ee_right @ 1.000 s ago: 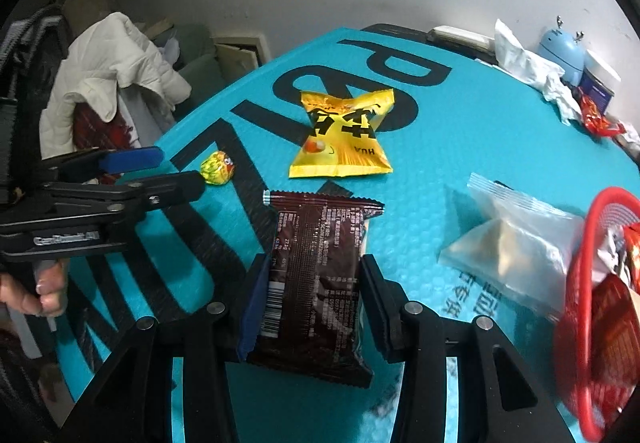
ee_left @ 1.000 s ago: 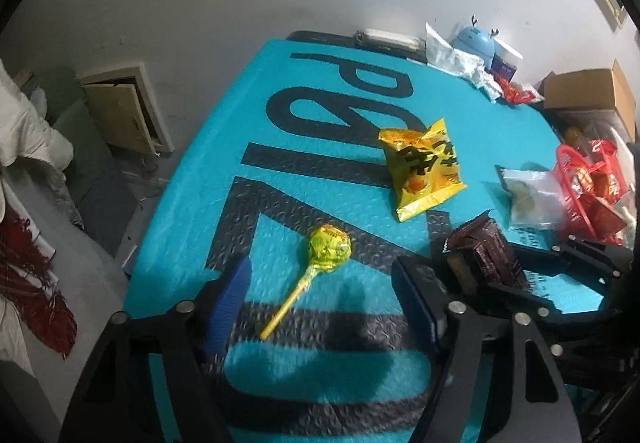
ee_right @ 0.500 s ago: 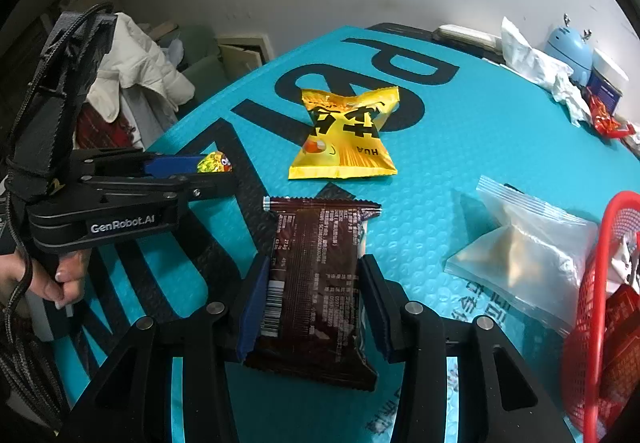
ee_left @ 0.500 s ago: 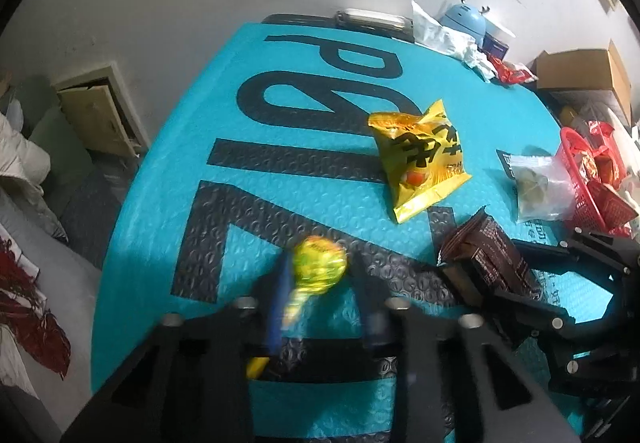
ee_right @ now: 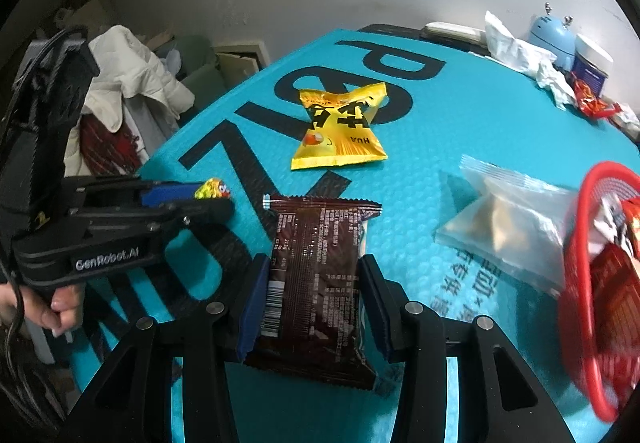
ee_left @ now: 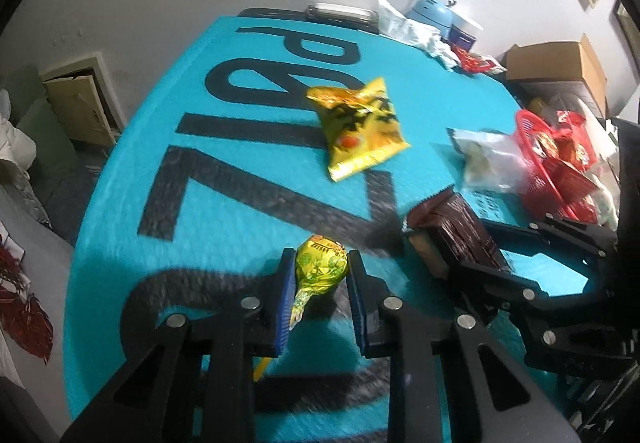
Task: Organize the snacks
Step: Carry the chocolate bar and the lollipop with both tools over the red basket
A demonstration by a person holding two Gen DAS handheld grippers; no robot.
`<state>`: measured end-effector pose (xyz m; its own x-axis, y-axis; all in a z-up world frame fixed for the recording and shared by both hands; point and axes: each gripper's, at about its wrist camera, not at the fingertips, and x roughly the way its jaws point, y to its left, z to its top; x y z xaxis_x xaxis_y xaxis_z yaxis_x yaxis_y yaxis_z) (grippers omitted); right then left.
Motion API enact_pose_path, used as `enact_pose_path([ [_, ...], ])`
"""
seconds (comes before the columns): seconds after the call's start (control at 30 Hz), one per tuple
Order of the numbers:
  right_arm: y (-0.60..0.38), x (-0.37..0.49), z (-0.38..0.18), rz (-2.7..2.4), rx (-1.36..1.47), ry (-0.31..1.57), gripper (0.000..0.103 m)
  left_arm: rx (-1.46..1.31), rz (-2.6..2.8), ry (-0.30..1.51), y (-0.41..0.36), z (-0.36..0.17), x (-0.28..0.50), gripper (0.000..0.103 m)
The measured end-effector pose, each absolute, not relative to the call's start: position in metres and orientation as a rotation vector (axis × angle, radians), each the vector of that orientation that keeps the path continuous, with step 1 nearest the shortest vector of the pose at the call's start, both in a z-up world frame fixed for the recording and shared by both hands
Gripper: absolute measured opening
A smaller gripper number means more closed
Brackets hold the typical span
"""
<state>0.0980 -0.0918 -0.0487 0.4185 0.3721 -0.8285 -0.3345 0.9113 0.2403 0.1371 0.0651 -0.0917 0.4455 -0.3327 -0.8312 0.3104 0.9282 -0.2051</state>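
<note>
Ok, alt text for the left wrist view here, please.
The left gripper is closed around a yellow-wrapped lollipop above a teal mat. To its right, the right gripper holds a brown snack packet; a yellow snack bag, a clear bag and a red basket lie beyond.

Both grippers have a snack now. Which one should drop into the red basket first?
Probably right. The right gripper, shut on the brown snack pack, has the red basket close beside it. The left gripper, holding the lollipop, sits farther away.
</note>
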Motion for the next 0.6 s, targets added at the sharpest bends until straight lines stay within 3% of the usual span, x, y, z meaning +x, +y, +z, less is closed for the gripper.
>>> enact_pose_path([
  [0.6, -0.119, 0.024, -0.011, 0.415, 0.089, 0.963, 0.045, -0.011, -0.466, 0.99, 0.038, -0.062, 0.052, 0.024],
])
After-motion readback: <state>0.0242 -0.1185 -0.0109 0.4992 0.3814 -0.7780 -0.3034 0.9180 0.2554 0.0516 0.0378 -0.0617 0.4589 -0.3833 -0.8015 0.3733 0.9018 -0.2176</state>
